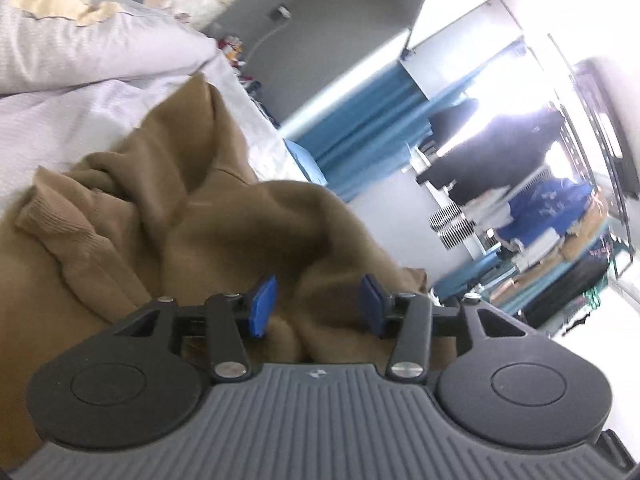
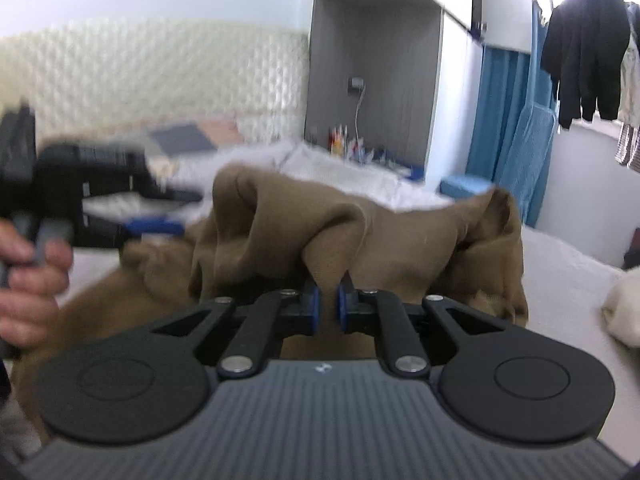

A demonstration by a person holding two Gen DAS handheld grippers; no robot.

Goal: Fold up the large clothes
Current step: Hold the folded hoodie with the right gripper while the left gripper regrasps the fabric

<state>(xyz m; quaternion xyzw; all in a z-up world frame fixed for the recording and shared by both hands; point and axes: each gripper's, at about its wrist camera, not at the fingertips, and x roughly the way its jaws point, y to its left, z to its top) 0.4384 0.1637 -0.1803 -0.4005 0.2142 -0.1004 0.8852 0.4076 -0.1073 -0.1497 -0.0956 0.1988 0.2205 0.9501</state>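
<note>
On white quilted bed [image 2: 560,264]: crumpled brown ribbed-cuff garment [image 2: 400,232], fold pinched by right gripper [image 2: 328,304]; left gripper [image 1: 318,306] agape, gripping nothing.

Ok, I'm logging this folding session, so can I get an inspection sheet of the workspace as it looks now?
Surface: bed with white bedding, rumpled.
Job's things: brown garment, bunched and partly lifted off the bed.
Clutter: cream cloth at the bed's right edge; pillows at the head.
Grippers: right gripper pinching a fold of the garment; left gripper open, cloth between its pads, not pressed.
Cables: white cable hanging from a wall socket.
Surroundings: blue curtain, dark clothes hanging by the window.
</note>
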